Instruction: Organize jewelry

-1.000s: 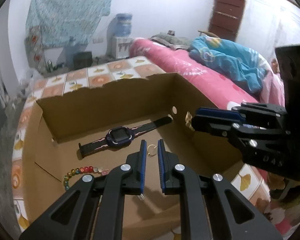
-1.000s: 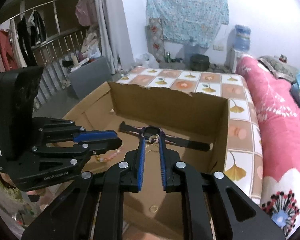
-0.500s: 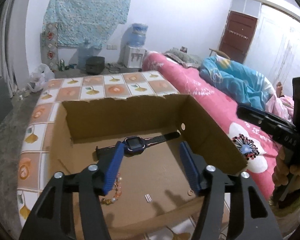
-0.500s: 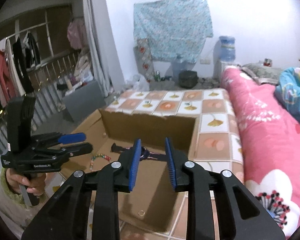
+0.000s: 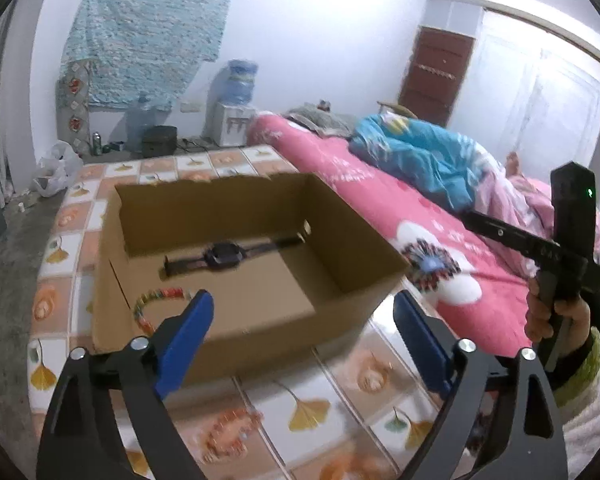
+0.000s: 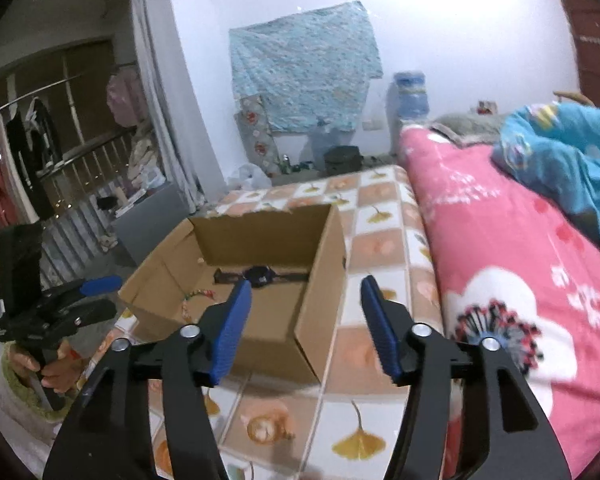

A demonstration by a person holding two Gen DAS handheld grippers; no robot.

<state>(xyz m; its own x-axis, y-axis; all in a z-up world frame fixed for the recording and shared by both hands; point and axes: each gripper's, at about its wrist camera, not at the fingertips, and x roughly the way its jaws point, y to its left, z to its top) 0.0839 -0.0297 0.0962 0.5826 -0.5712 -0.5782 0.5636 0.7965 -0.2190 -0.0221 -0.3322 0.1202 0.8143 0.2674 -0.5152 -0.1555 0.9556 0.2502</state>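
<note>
Jewelry sits in the box (image 5: 352, 256), watch (image 5: 224, 256) lying left-right at the far wall; both grippers, left gripper (image 5: 300, 336) and right gripper (image 6: 306, 320), just opened wide, empty, near side.

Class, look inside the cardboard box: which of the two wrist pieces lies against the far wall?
The dark watch, stretched flat along the far wall of the cardboard box. The multicoloured bead bracelet lies nearer the front-left corner.

Both grippers, left gripper (image 5: 304, 332) and right gripper (image 6: 306, 320), have black frames, blue ribbed pads and silver screws.
</note>
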